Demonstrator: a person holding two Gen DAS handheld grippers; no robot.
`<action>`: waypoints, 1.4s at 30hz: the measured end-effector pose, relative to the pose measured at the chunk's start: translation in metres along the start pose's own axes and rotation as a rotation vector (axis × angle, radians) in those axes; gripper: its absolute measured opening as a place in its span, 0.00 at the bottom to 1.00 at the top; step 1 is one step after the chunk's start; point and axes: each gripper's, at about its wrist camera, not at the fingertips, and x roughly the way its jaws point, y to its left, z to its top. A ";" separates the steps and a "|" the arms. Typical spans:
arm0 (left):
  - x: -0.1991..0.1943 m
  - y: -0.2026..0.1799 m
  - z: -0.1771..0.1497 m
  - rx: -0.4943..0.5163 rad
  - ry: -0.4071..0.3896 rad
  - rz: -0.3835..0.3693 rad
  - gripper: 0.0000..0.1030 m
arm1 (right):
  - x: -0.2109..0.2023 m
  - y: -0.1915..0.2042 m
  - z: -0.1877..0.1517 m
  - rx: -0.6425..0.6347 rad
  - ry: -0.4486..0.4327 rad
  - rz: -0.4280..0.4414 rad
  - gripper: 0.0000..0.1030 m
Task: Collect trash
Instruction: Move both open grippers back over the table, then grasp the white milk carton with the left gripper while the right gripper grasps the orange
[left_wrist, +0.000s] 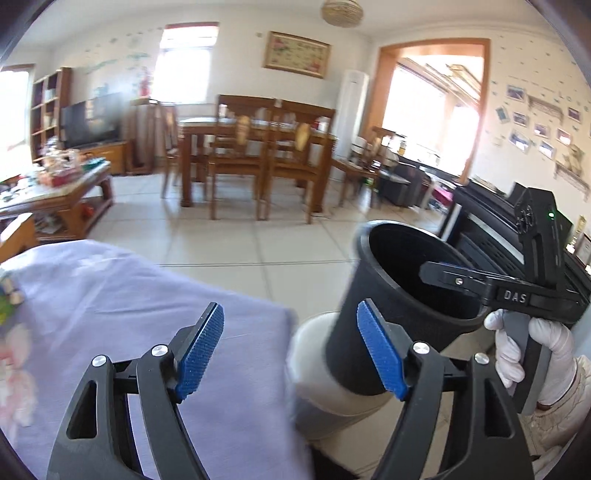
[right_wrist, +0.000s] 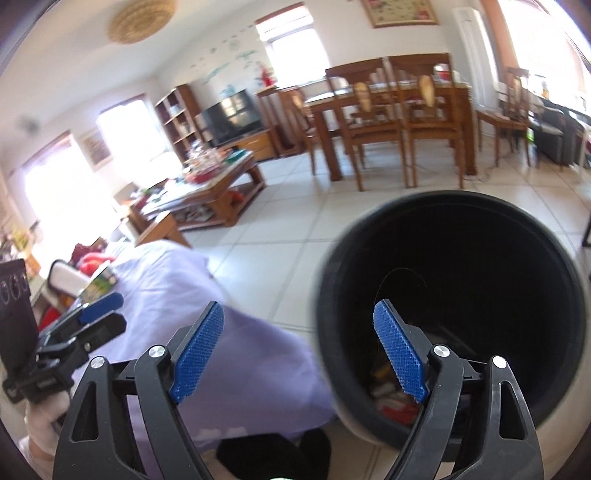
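The black trash bin (right_wrist: 454, 317) sits on the floor just off the corner of the lavender-covered table (left_wrist: 122, 306), and from my right camera I'm looking straight down into it. There's some wrapper-type trash (right_wrist: 391, 398) at the bottom, reddish and yellowish bits, though it's too blurry to say what exactly. My right hand-held gripper (right_wrist: 299, 354) is wide open with nothing in it, one blue pad hanging over the bin mouth. Left hand-held gripper (left_wrist: 291, 350) is spread wide too, empty, above the table's edge with the bin right beside it. In the left view a white-gloved hand (left_wrist: 532, 354) is holding the right one's handle. Wooden dining table (left_wrist: 255, 136) and chairs are well back across the tiled floor (left_wrist: 236, 236).
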 end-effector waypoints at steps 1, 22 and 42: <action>-0.007 0.009 -0.002 -0.006 -0.006 0.018 0.73 | 0.004 0.011 0.001 -0.014 0.003 0.010 0.82; -0.097 0.262 -0.021 -0.156 0.027 0.417 0.77 | 0.129 0.242 0.034 -0.254 0.077 0.246 0.83; -0.055 0.328 -0.021 -0.144 0.201 0.214 0.38 | 0.293 0.430 0.093 -0.478 0.226 0.359 0.83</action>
